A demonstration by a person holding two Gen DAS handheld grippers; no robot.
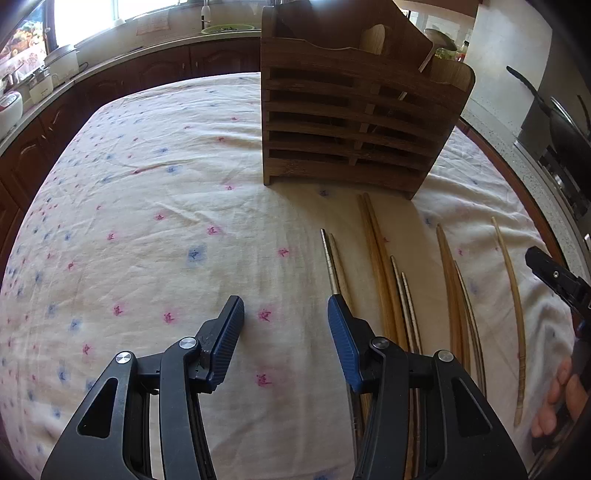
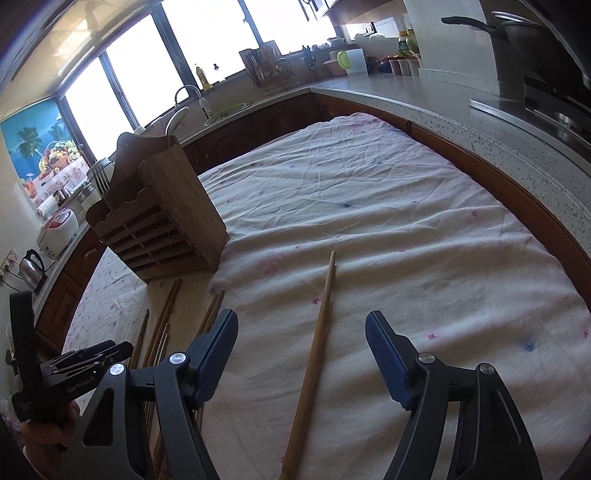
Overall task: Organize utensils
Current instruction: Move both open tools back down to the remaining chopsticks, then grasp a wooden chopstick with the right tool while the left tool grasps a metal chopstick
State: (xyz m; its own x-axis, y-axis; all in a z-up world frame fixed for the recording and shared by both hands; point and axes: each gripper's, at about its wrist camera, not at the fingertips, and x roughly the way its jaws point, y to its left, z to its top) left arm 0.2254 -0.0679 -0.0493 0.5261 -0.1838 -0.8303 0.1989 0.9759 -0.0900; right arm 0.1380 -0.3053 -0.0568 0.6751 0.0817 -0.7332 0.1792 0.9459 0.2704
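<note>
On the cloth-covered desk [image 1: 147, 206], chopsticks [image 1: 384, 266] are lying before the wooden rack [image 1: 351, 122]. I am holding my left gripper [image 1: 284, 317] and right gripper [image 2: 301, 332] with jaws released, the right straddling one chopstick [image 2: 314, 354].

A floral tablecloth [image 1: 147, 192] (creased), kettle [image 2: 32, 271] and wok [image 2: 532, 33].

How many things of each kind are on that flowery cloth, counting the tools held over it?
Chopsticks lying on the cloth: 9
Wooden rack: 1
Hand-held grippers, left and right, both open: 2
Total: 12
</note>
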